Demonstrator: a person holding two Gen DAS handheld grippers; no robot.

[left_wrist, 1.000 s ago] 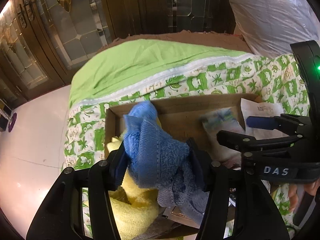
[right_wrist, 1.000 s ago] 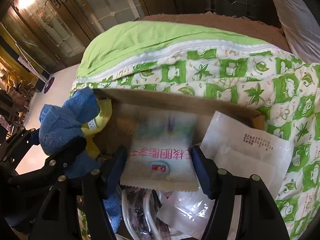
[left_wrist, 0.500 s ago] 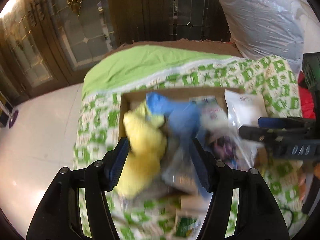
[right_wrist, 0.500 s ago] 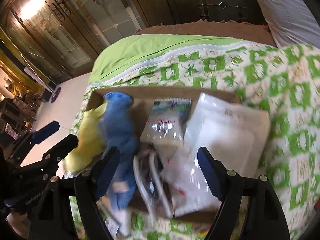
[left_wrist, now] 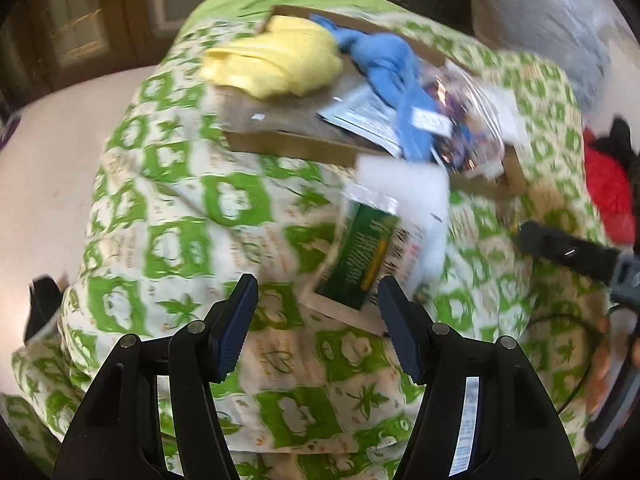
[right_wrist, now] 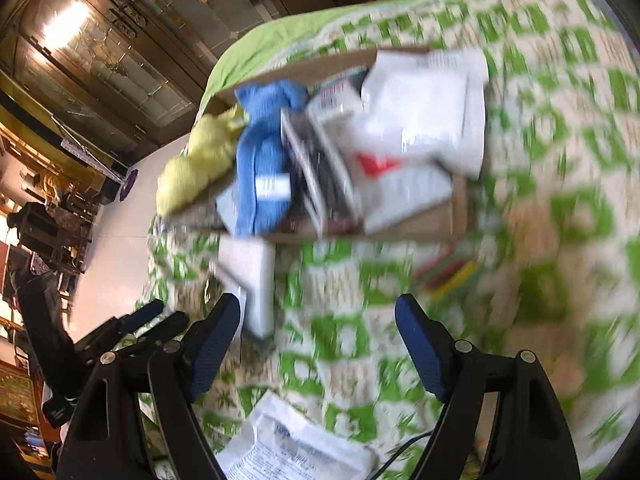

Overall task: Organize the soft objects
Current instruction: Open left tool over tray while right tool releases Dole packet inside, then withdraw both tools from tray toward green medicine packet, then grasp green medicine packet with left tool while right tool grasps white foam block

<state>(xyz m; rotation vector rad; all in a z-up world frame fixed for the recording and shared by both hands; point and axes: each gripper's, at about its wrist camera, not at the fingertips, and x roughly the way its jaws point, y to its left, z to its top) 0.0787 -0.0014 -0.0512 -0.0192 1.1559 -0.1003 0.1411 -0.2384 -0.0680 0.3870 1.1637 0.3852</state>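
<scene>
Well beyond fingers (left_wrist: 236,320): blue towel (left_wrist: 384,60)

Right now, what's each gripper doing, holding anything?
Left gripper: open, nothing between its fingers, over the green-patterned quilt.
Right gripper: open, empty, also above the quilt.

Green-patterned quilt (left_wrist: 168,216), cardboard box (left_wrist: 288,144), packets (left_wrist: 360,256)

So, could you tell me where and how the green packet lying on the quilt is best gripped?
I'd take the green packet across its narrow width, near the end closest to the open left gripper, coming down from above. It lies flat on the quilt with its long axis toward the box.
</scene>
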